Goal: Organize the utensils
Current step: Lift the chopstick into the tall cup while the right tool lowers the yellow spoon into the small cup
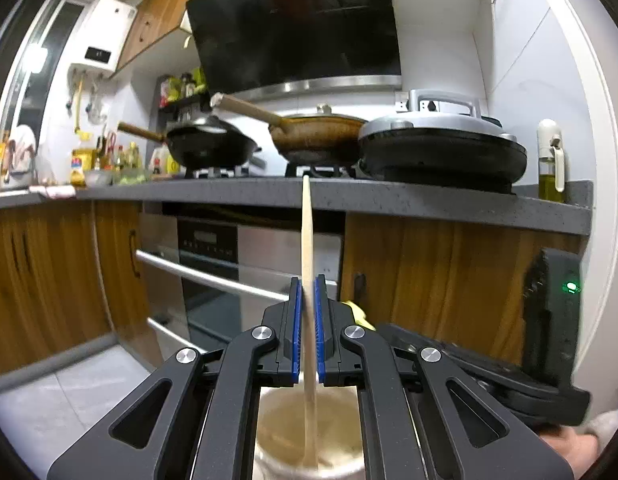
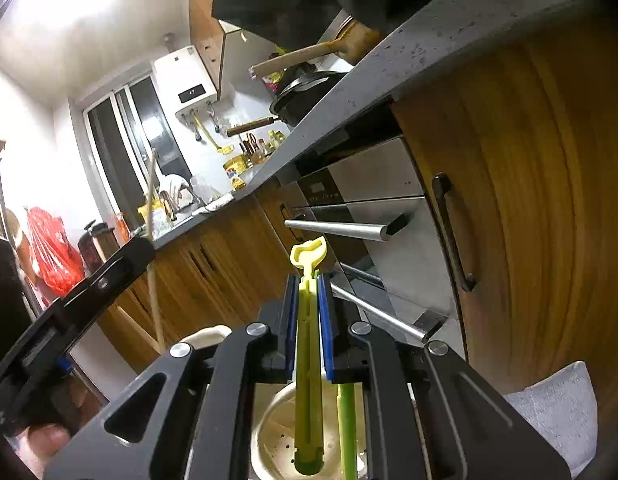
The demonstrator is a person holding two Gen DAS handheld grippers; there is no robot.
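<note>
The left gripper [image 1: 308,292] was clenched on a pale wooden stick [image 1: 308,240] — seemingly a chopstick — whose lower end dipped into a cream holder [image 1: 277,432] just below the fingers, while its top rose in front of the bench [image 1: 389,196] edge. The right gripper [image 2: 308,284] was clamped on a yellow-green plastic utensil [image 2: 308,360], its looped end sticking out past the fingertips and its other end down in the holder [image 2: 269,448] (perforated at the bottom), beside a green stick [image 2: 347,432]. In the right view the left gripper [image 2: 121,268] showed at the left with the wooden stick [image 2: 151,200]. Farther off stood an oven [image 1: 213,264] among wooden cabinets [image 1: 441,272]. On the bench sat two pans [image 1: 213,144], a lidded black cooker [image 1: 441,148] and an oil bottle [image 1: 551,164], under a dark hood [image 1: 293,24].
</note>
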